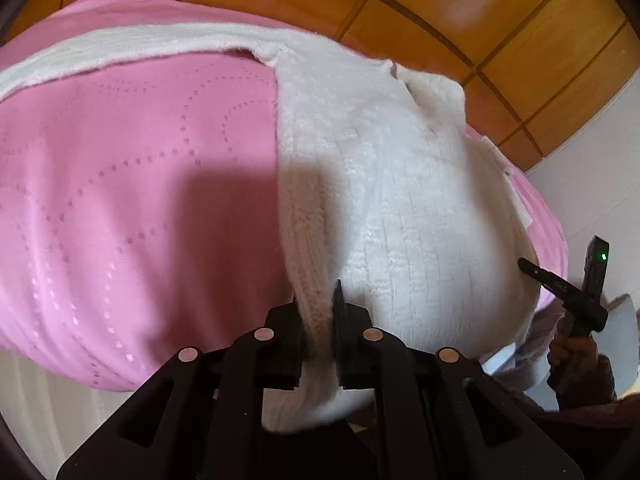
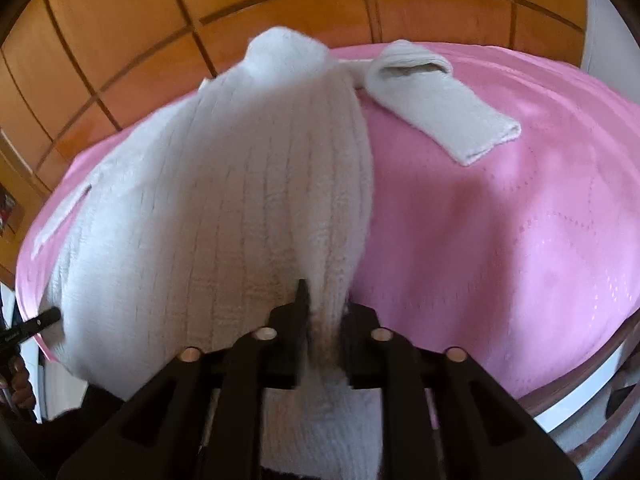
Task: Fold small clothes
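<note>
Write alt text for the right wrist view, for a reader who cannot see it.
The right gripper pinches the near hem of a white ribbed knit garment spread on a pink quilted cover. One sleeve lies out to the right, wooden panels stand behind, and the left gripper shows at the left edge.

pink bedspread (image 2: 500, 240); white knit sweater (image 2: 224, 208) on it

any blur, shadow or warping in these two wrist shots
Left wrist view: sharp, a dark shadow falls across the pink quilted bedspread beside the white ribbed knit garment; the wooden wall panels bow from fisheye. Right wrist view: the garment's far end is smeared with blur.
</note>
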A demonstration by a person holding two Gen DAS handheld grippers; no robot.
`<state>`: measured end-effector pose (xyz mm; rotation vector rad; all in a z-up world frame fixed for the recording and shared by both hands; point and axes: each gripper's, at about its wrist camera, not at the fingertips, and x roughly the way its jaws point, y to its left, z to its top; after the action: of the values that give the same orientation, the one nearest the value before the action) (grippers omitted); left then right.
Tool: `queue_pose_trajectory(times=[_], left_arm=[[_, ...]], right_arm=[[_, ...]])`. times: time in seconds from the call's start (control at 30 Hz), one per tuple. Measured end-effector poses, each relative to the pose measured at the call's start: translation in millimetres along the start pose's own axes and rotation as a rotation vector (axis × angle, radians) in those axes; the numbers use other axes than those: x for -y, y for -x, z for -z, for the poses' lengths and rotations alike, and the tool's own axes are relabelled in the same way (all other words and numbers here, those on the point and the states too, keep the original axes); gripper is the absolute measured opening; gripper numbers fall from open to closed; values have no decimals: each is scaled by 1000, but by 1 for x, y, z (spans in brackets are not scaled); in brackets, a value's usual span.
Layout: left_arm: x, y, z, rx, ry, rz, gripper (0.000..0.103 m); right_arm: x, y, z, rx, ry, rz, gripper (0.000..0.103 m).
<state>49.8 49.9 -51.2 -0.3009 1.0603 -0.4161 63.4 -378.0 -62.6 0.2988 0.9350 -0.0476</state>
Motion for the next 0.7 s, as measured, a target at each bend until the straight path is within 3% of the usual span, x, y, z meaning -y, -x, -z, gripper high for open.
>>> queue_pose_trajectory(times=[0.03, 0.07, 0.23, 0.3, 0.37, 0.53, 0.6, 0.63, 0.67, 0.7], left_arm=[[1, 3, -5, 26, 8, -26, 38], [2, 8, -9, 57, 13, -43, 52], [19, 18, -42, 201, -10, -93, 54], [29, 12, -53, 218, -22, -77, 63], [42, 1, -61, 234, -37, -75, 69], [72, -40, -70, 214, -146, -126, 69], [81, -57, -71, 211, -204, -168, 69], [85, -69, -71, 199, -238, -211, 69], [86, -79, -71, 185, -256, -248, 69], [84, -86, -70, 176, -259, -260, 70]], right_arm=[[3, 4, -3, 22, -12, 7, 43], [5, 8, -7, 53, -17, 23, 47], [20, 17, -44, 185, -19, 146, 52], [27, 8, -60, 205, -14, 188, 53], [30, -6, -73, 195, -3, 209, 56], [33, -56, -96, 122, 78, 296, 56], [37, -67, -100, 127, 97, 316, 49], [39, -68, -103, 131, 96, 322, 28], [42, -67, -107, 126, 85, 336, 13], [46, -61, -111, 130, 66, 333, 13]])
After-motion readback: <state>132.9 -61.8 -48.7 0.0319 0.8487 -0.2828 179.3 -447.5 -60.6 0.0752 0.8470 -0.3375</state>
